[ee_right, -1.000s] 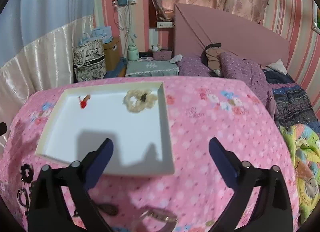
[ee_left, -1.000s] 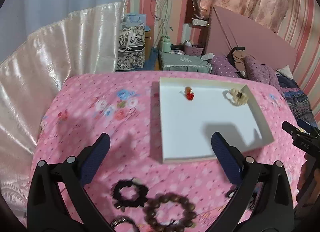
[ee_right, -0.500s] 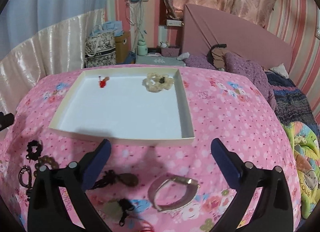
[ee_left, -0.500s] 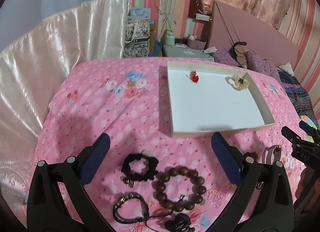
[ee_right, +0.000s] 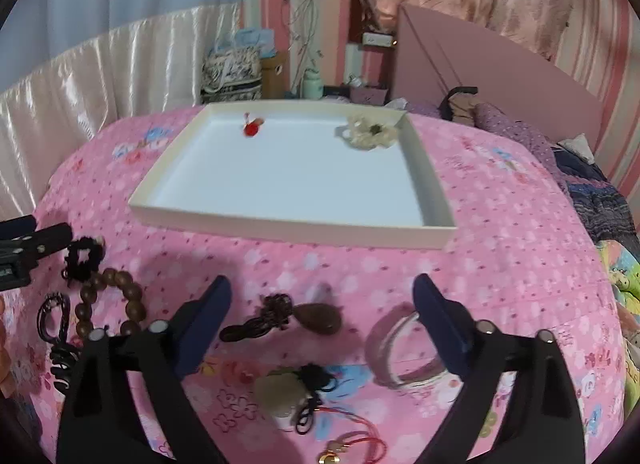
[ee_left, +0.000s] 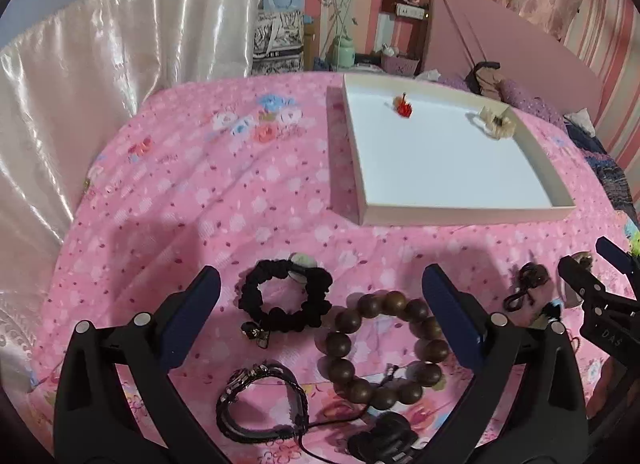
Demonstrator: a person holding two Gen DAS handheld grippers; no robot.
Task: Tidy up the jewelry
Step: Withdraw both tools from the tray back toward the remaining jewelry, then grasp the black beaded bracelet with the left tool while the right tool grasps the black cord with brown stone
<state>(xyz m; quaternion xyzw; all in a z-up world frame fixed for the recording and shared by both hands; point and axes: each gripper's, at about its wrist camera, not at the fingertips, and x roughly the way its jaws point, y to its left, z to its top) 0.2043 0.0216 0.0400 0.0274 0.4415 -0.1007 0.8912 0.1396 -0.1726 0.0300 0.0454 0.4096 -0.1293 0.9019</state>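
Wooden bead bracelet, round and glossy, is lying on the floral pink quilt between the left gripper's gaping jaws; the right gripper, narrowing, is grasping nothing.

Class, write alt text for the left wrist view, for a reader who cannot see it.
An open left gripper hovers over a black scrunchie and a brown bead bracelet lying side by side on a pink floral bedspread. Beyond them sits a shallow white tray holding a small red charm and a cream scrunchie.

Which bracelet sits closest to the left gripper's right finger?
The wooden bead bracelet: its beads lie right beside that finger, while the black scrunchie lies nearer mid-gap.
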